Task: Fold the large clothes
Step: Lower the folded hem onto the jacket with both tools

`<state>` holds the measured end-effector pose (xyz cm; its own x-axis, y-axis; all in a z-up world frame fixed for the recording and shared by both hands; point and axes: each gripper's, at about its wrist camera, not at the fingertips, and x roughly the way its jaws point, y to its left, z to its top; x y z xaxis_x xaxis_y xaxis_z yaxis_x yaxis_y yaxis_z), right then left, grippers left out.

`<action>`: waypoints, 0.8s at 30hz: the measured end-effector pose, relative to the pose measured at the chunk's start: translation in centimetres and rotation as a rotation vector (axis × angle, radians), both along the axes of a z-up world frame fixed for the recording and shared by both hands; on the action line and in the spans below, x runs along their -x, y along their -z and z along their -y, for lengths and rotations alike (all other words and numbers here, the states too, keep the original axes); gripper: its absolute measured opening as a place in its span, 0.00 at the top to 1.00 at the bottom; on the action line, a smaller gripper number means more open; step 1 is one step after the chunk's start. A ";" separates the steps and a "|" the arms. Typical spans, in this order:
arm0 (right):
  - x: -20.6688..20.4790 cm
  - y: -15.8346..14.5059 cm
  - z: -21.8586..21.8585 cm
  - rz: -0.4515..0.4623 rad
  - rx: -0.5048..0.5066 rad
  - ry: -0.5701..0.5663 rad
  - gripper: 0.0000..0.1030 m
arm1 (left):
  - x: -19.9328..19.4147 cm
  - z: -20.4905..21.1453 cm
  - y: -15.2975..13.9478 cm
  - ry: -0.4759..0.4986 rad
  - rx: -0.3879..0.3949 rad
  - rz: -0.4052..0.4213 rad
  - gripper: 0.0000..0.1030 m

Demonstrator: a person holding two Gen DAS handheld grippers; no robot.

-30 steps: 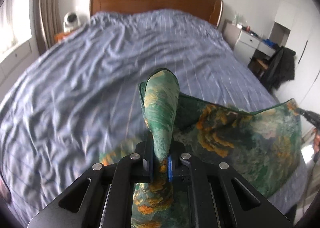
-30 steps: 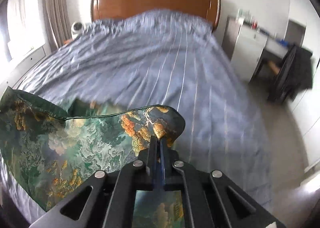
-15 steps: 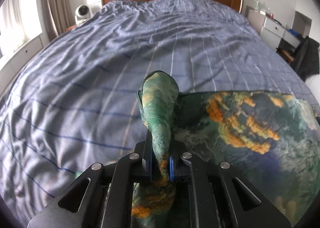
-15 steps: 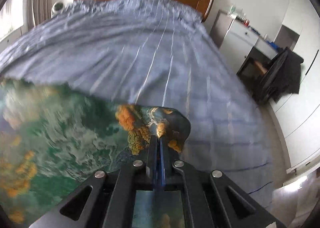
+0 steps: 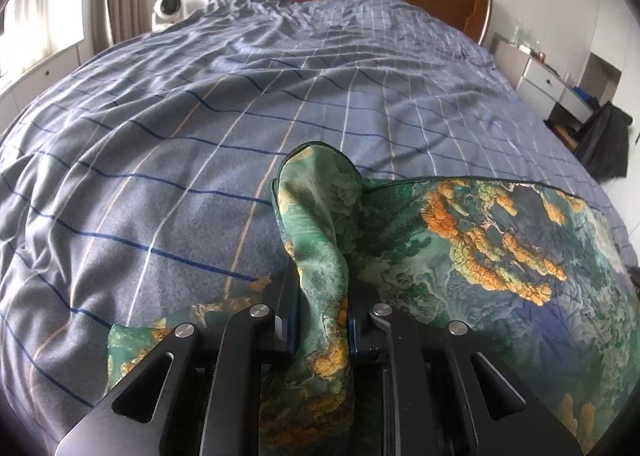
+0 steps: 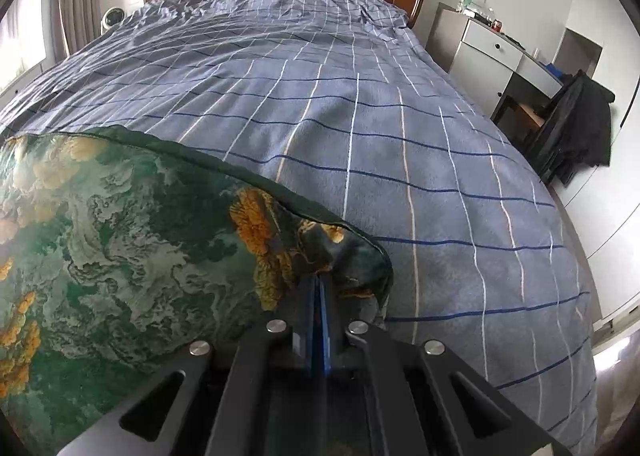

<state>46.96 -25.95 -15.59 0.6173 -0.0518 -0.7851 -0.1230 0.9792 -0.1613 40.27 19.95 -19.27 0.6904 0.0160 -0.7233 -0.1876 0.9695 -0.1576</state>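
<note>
Both grippers have dropped, laying the green cloth (image 5: 480, 256) on the bedspread (image 5: 200, 135). Left gripper (image 5: 322, 292) jaws have just been opening, cloth between; right gripper (image 6: 318, 288) clamps its corner.

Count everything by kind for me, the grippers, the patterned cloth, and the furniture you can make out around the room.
Grippers: 2, left gripper and right gripper
Patterned cloths: 1, green cloth
Beds: 1, bed
Drawer units: 1, white dresser
Total: 5
</note>
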 end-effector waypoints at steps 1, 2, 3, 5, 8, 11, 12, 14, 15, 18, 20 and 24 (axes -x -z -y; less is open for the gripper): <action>-0.1 0.1 0.0 0.000 -0.004 0.001 0.98 | 0.0 0.0 0.0 0.000 0.002 0.001 0.84; -0.1 0.1 0.0 -0.001 -0.006 0.001 0.98 | 0.0 -0.1 0.0 0.001 0.003 0.001 0.84; -0.2 0.1 -0.1 -0.001 -0.006 0.001 0.98 | 0.0 -0.1 0.0 0.001 0.003 0.002 0.84; -0.2 0.1 -0.1 -0.001 -0.005 0.001 0.98 | -0.1 -0.1 0.0 0.001 0.005 0.003 0.83; -0.1 0.1 0.0 -0.001 -0.007 0.001 0.98 | -0.1 -0.1 0.0 0.002 0.005 0.005 0.83; -0.1 0.2 0.1 0.001 -0.014 0.000 0.97 | 0.2 0.0 -0.1 0.003 0.006 0.010 0.83; -0.1 0.2 0.1 0.001 -0.017 0.000 0.97 | 0.2 0.1 -0.1 0.002 0.005 0.010 0.82; -0.1 0.3 0.1 0.001 -0.020 0.000 0.97 | 0.3 0.1 -0.1 0.001 0.001 0.011 0.82; -0.1 0.2 0.2 0.001 -0.020 0.000 0.97 | 0.4 0.2 -0.2 -0.002 -0.003 0.012 0.79; -0.1 0.2 0.2 0.001 -0.021 0.000 0.97 | 0.7 0.2 -0.5 -0.022 -0.017 0.014 0.63; -0.1 0.2 0.2 0.002 -0.023 0.000 0.96 | 1.0 0.1 -0.8 -0.055 -0.027 0.013 0.48; -0.2 0.0 0.1 0.004 -0.023 -0.004 0.96 | 1.0 -0.4 -1.7 -0.088 -0.033 -0.004 0.20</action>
<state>47.17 -26.06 -15.60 0.6204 -0.0312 -0.7837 -0.1264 0.9822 -0.1392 39.25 20.31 -17.62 0.6821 0.1001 -0.7243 -0.2730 0.9538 -0.1252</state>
